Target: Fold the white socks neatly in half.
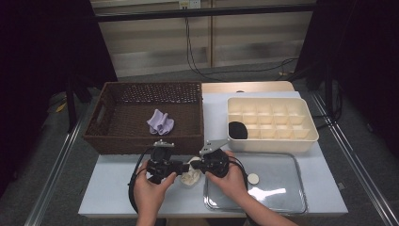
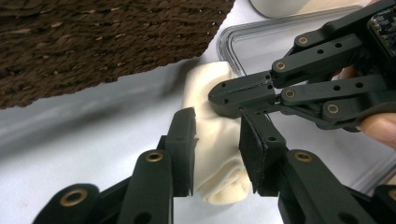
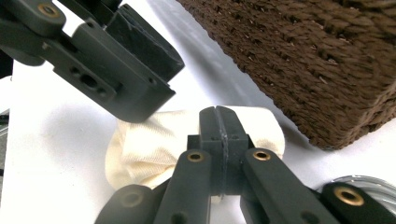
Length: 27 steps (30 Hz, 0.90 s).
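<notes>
1. The cream cloth (image 1: 190, 176) lies bunched on the worktop (image 1: 113, 188), near the front edge, between the brown wicker basket (image 1: 146, 117) and the clear tray (image 1: 277, 188).
2. The left hand-held gripper (image 2: 217, 140) has its jaws apart astride the cloth, pads off it.
3. The right hand-held gripper (image 3: 218, 122) is pinched together on a fold of the cloth.
4. Open worktop lies left of the hands; the basket wall stands just beyond.

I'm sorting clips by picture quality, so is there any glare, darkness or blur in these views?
High view: dark at both sides, glare streak on the clear tray. Left gripper view: basket slightly soft, sock evenly lit. Right gripper view: near jaws sharp, basket farther off blurred.
</notes>
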### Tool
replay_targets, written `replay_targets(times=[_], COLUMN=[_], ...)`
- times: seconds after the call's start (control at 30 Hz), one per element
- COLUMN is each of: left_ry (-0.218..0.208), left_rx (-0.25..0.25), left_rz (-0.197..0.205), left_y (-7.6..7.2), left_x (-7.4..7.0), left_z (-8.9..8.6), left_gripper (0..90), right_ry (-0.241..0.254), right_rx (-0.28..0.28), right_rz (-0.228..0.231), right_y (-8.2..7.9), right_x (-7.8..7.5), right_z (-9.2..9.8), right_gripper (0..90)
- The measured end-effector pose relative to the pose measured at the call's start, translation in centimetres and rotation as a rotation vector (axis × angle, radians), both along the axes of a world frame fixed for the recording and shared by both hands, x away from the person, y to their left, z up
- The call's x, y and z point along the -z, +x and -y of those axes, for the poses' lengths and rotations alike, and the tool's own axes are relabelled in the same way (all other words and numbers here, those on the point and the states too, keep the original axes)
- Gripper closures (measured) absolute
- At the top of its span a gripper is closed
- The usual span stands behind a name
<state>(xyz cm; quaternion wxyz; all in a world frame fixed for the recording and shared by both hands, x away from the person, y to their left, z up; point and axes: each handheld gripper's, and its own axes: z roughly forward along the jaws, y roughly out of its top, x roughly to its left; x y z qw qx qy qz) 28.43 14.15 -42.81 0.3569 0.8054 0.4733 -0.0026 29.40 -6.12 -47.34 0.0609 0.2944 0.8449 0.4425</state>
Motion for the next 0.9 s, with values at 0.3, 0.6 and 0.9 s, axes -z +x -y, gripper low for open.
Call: replay_targets(times=[0.3,0.6,0.9], left_ry=[0.035,0.064,0.077], left_rx=[0.079,0.094,0.100], left_rz=[-0.071,-0.052,-0.045], left_y=[-0.1,-0.5,-0.7], left_x=[1.2,1.5,1.5], left_z=[1.3,1.5,1.7], left_gripper=[81.7,82.5,82.5], right_ry=[0.003,0.019,0.117], right_rx=[0.009,0.130,0.203], right_rz=[-0.008,-0.053,-0.237], right_y=[0.1,-0.8,0.1], right_x=[0.0,-0.7,0.7], right_z=[0.1,0.8,1.5], right_gripper=[90.0,70.5,67.6])
